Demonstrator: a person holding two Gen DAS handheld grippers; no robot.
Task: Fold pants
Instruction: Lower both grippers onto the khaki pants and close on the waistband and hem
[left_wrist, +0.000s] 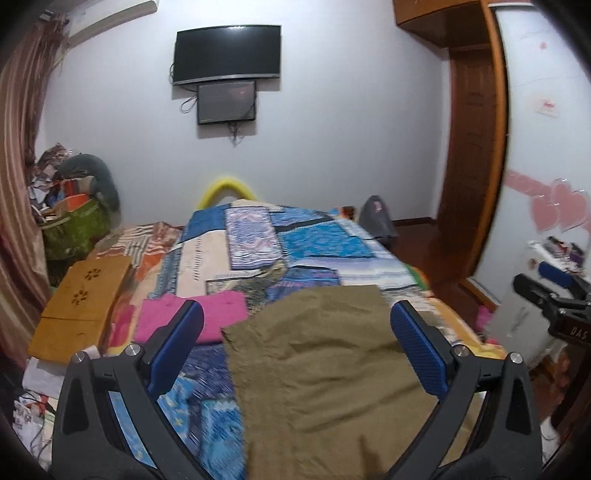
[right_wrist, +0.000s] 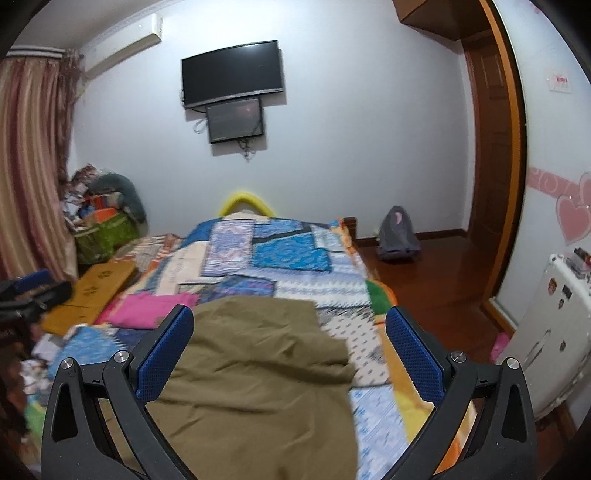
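Note:
Olive-brown pants lie spread on the near end of the bed, on a blue patchwork quilt. They also show in the right wrist view. My left gripper is open and empty, held above the pants, its blue pads wide apart. My right gripper is open and empty too, above the pants' right part. The right gripper shows at the right edge of the left wrist view. The left gripper shows at the left edge of the right wrist view.
A folded pink garment lies left of the pants. A wooden lap table lies on the bed's left side. Bags and clutter pile by the curtain. A grey bag sits on the wooden floor right of the bed. A white cabinet stands at right.

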